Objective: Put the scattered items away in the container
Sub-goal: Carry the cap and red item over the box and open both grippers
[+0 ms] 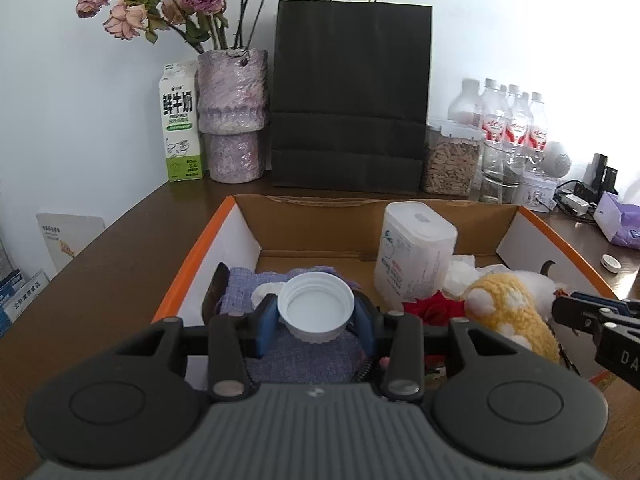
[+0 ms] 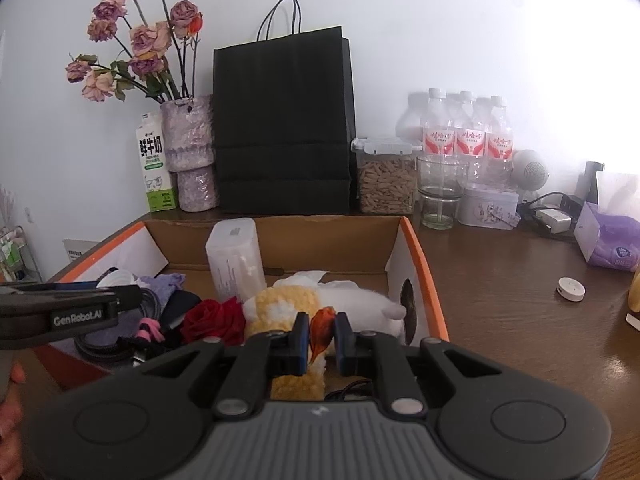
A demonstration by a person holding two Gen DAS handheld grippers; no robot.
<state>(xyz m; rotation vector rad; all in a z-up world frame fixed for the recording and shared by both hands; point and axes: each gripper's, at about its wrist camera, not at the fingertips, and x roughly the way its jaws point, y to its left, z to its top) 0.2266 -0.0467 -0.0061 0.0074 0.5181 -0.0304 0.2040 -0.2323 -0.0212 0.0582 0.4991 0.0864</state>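
Left wrist view: the left gripper (image 1: 316, 316) is pinching a white screw cap (image 1: 316, 306) between its blue pads, holding it open side up over the lilac cloth (image 1: 304, 356) at the near left of the cardboard box (image 1: 192, 256). Right wrist view: the right gripper (image 2: 323, 338) is standing nearly closed on a small orange-red flower (image 2: 321, 328), holding it above the yellow-and-white plush toy (image 2: 288, 304) lying beside a red rose (image 2: 214, 320). A frosted plastic canister (image 2: 236, 256) is standing upright toward the back of the box.

Judged from these frames, the step in hand is the release of both items into the box. It would go well if each gripper were lowered until its item is just above a soft, stable surface, with the jaws then opened gently so that the cap does not roll and the flower does not bounce out. The grippers, working close together, should be kept apart.

A small white disc (image 2: 570, 289) is lying on the table (image 2: 500, 300) outside the box, possibly one more item to collect. The dark objects under the cloth and rose are hard to identify. The box's near wall is hidden behind the gripper bodies.
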